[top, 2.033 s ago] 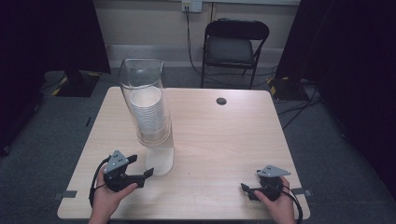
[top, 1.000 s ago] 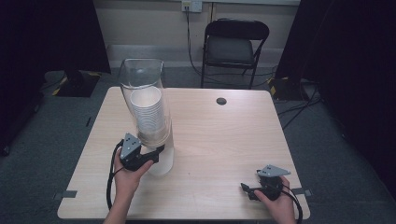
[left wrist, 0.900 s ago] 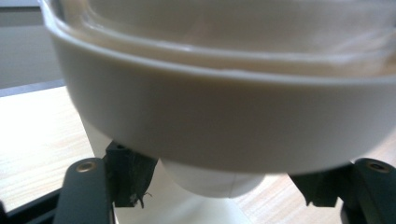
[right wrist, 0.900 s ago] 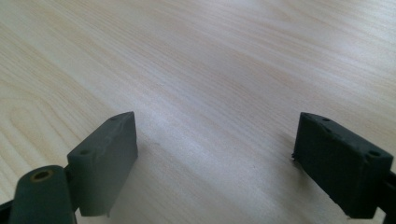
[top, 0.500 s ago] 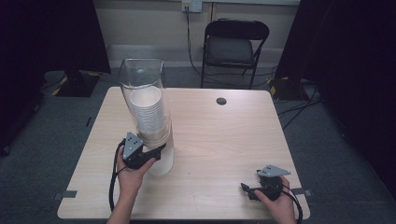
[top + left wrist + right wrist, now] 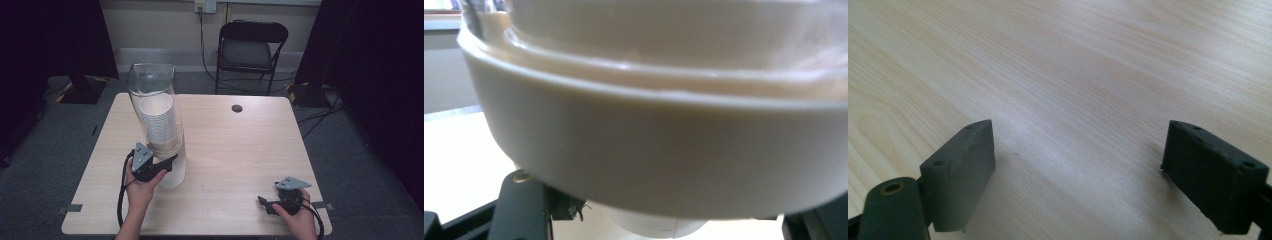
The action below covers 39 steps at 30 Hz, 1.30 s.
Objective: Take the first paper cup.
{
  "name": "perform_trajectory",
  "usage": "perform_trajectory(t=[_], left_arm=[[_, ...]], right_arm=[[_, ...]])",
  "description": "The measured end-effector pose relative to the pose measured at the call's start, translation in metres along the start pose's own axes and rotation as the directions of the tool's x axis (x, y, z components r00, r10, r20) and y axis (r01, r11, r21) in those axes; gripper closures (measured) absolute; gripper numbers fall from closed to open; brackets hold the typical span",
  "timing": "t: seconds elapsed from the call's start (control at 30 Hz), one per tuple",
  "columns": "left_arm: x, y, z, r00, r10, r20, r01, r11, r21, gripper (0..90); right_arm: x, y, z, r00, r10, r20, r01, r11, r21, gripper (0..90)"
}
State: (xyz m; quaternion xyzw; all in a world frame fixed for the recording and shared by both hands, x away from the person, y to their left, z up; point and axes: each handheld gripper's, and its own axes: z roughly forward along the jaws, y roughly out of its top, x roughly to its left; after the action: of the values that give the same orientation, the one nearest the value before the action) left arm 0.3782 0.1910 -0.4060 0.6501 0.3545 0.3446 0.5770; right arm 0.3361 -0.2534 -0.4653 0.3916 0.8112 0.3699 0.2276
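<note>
The left tongs are pressed up against the base of a tall clear cup dispenser, which stands directly ahead of them on the tabletop. A stack of paper cups sits inside the tube, above the tongs, and the lowest cup pokes out below the cream collar. In the left gripper view the black jaws stand wide apart, one at each lower corner, with that cup's bottom between them; they look released, not yet pinched on anything, though the view is so close and blurred that contact is hard to rule out.

The right tongs rest low on the tabletop, well apart from the dispenser, jaws spread open over bare wood with nothing between them.

The risks, as I judge them: the tube is tall and narrow, and nothing steadies it, so a sideways push or a slanted pull from the left tongs could tip it. Clenching too high would catch the collar instead of the cup. Too hard a squeeze could crush the thin paper wall, or drag out two nested cups.
</note>
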Motion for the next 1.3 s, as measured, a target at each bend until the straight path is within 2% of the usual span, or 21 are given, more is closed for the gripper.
perform_trajectory(t=[0.17, 0.37, 0.43, 0.47, 0.5, 0.53, 0.57, 0.6, 0.63, 0.7, 0.73, 0.77, 0.8, 0.83, 0.87, 0.93, 0.97, 1.03, 1.07, 1.17, 1.3], left_arm=[[-0.004, -0.006, -0.001, 0.9990, 0.032, -0.030, -0.033, 0.9991, -0.027, 34.6], [-0.006, -0.006, -0.001, 0.9984, 0.044, -0.034, -0.044, 0.9989, -0.012, 35.0], [-0.005, -0.007, 0.000, 0.9979, 0.048, -0.043, -0.048, 0.9989, 0.000, 35.0], [-0.006, -0.009, 0.001, 0.9977, 0.050, -0.046, -0.049, 0.9985, 0.024, 35.1], [-0.006, -0.010, 0.003, 0.9974, 0.056, -0.044, -0.052, 0.9945, 0.091, 35.7], [-0.004, -0.020, 0.005, 0.9963, 0.080, -0.032, -0.074, 0.9832, 0.167, 37.0], [-0.002, -0.032, 0.006, 0.9950, 0.092, -0.039, -0.075, 0.9453, 0.318, 37.0], [-0.002, -0.051, 0.010, 0.9989, 0.040, -0.023, -0.028, 0.9190, 0.393, 37.0], [-0.002, -0.059, 0.008, 0.9993, 0.022, -0.031, -0.008, 0.9208, 0.390, 36.8], [-0.004, -0.057, 0.004, 0.9999, 0.016, 0.000, -0.015, 0.9454, 0.326, 36.8], [-0.007, -0.053, 0.002, 0.9988, 0.049, 0.006, -0.049, 0.9472, 0.317, 36.7], [-0.006, -0.051, 0.002, 0.9994, 0.029, 0.017, -0.033, 0.9478, 0.317, 36.4], [-0.004, -0.052, 0.000, 0.9993, 0.029, 0.021, -0.034, 0.9505, 0.309, 36.3], [-0.002, -0.052, -0.002, 0.9989, 0.041, 0.021, -0.046, 0.9468, 0.318, 36.2], [0.002, -0.054, -0.004, 0.9991, 0.018, 0.037, -0.029, 0.9443, 0.328, 36.1], [0.006, -0.057, -0.008, 0.9986, 0.028, 0.046, -0.042, 0.9354, 0.351, 35.9], [0.006, -0.058, -0.009, 0.9983, 0.030, 0.050, -0.045, 0.9350, 0.352, 35.8], [0.010, -0.061, -0.014, 0.9984, 0.016, 0.054, -0.033, 0.9441, 0.328, 35.6], [0.012, -0.062, -0.016, 0.9989, 0.009, 0.047, -0.024, 0.9431, 0.331, 35.5], [0.013, -0.063, -0.020, 0.9988, 0.002, 0.048, -0.017, 0.9500, 0.312, 35.3], [0.013, -0.064, -0.025, 0.9981, 0.034, 0.051, -0.049, 0.9424, 0.331, 35.1]], right_arm=[[0.000, 0.000, 0.000, 1.0000, 0.000, 0.000, 0.000, 1.000, 0.000, 13.0], [0.000, 0.000, 0.000, 1.0000, 0.000, -0.002, 0.000, 1.000, 0.000, 13.0], [0.000, 0.000, 0.000, 1.0000, 0.000, -0.001, 0.000, 1.000, 0.000, 13.1], [0.000, 0.000, 0.000, 1.0000, -0.001, 0.000, 0.001, 1.000, 0.000, 13.0], [0.000, 0.000, 0.000, 1.0000, 0.000, -0.002, 0.000, 1.000, 0.000, 13.0], [0.000, 0.000, 0.000, 1.0000, 0.000, -0.001, 0.000, 1.000, 0.000, 13.0], [0.000, 0.000, 0.000, 1.0000, 0.002, 0.001, -0.002, 1.000, 0.002, 13.0], [0.000, 0.000, 0.000, 1.0000, 0.000, 0.001, 0.000, 1.000, 0.000, 13.0], [0.000, 0.000, 0.000, 1.0000, 0.000, 0.000, 0.000, 1.000, 0.000, 13.0], [0.000, 0.000, 0.000, 1.0000, -0.001, 0.001, 0.001, 1.000, 0.001, 12.9], [0.000, 0.000, 0.000, 1.0000, -0.002, 0.000, 0.002, 1.000, 0.001, 12.9], [0.000, 0.000, 0.000, 1.0000, 0.001, 0.000, -0.001, 1.000, 0.003, 12.9], [0.000, 0.000, 0.000, 1.0000, 0.002, 0.001, -0.002, 1.000, 0.003, 12.8], [0.000, 0.000, 0.000, 1.0000, 0.003, 0.000, -0.003, 1.000, 0.003, 12.8], [0.000, 0.000, 0.000, 1.0000, 0.003, -0.002, -0.003, 1.000, 0.002, 12.9], [-0.001, 0.001, 0.001, 1.0000, -0.001, -0.001, 0.001, 1.000, 0.001, 12.8], [-0.001, 0.001, 0.001, 1.0000, -0.003, -0.001, 0.003, 1.000, 0.000, 12.8], [-0.001, 0.001, 0.001, 1.0000, -0.003, -0.002, 0.003, 1.000, 0.000, 12.8], [-0.001, 0.001, 0.001, 1.0000, -0.002, -0.002, 0.002, 1.000, 0.001, 12.8], [-0.001, 0.001, 0.001, 1.0000, -0.003, -0.002, 0.003, 1.000, 0.000, 12.8], [-0.001, 0.001, 0.001, 1.0000, -0.002, -0.002, 0.002, 1.000, 0.001, 12.8]])
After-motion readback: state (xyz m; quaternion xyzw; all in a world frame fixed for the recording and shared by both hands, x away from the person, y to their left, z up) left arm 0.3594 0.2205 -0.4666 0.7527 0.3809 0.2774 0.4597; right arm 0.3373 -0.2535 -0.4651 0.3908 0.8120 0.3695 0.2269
